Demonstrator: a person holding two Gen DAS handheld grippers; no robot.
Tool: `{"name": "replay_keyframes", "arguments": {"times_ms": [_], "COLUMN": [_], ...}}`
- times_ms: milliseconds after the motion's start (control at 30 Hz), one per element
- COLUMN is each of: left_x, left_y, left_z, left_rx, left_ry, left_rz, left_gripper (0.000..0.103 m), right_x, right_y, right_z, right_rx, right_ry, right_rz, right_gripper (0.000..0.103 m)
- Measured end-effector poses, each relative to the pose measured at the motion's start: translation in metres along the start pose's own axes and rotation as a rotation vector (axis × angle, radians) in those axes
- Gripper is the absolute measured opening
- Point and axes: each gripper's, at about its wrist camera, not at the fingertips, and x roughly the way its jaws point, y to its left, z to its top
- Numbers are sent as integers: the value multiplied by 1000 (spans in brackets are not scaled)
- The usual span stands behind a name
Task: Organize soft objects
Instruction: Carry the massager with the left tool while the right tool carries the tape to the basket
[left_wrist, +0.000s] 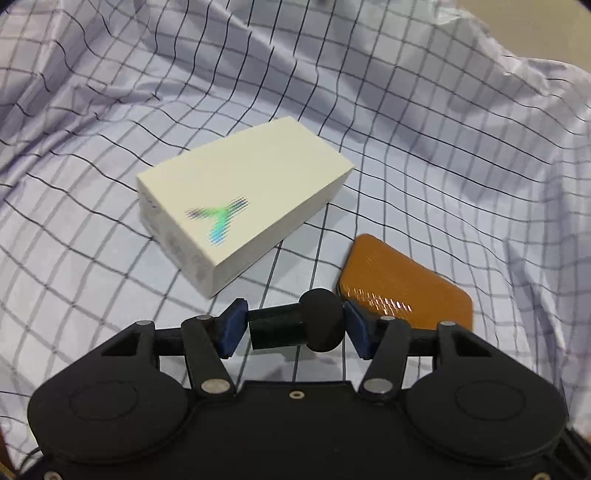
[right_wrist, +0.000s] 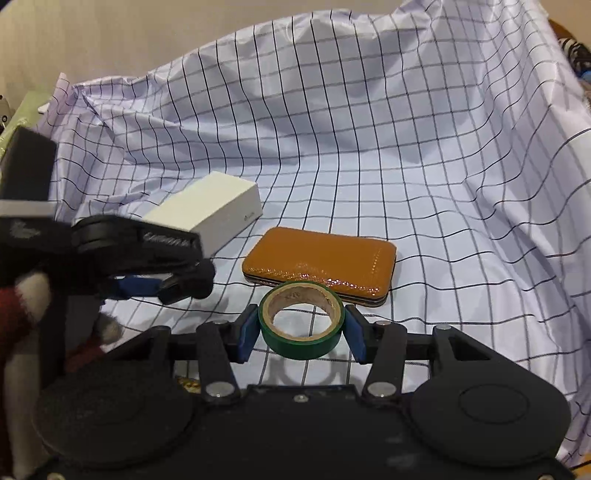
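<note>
left gripper (left_wrist: 291, 326) clamped on a black knobbed piece (left_wrist: 295, 325), right gripper (right_wrist: 301, 328) squeezing green tape roll (right_wrist: 301, 319), white box (left_wrist: 240, 195) mid-frame with shiny holographic Y logo, its small print unreadable, tan leather case (right_wrist: 319, 266) just beyond the tape

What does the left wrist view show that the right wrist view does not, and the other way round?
Only the left wrist view shows the iridescent logo on the box top and the left gripper closed on a black ball-ended piece. Only the right wrist view shows the right gripper clamping a green tape roll and the beige wall behind. Both show the white box, the tan leather case and the checked cloth.
</note>
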Motion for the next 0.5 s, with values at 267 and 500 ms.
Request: {"name": "replay_keyframes", "arguments": {"times_ms": [267, 500], "left_x": [-67, -109], "left_y": [4, 9], "left_z": [-31, -70], "left_rx": [105, 157], "left_ry": [-26, -56], "left_rz": [5, 10], "left_gripper": [54, 54], "right_x": [-59, -104], "right_y": [7, 18], "right_z": [-21, -52], "right_rx": [18, 12], "right_ry": [-44, -55], "right_rz": [22, 41], "right_gripper": [48, 48]}}
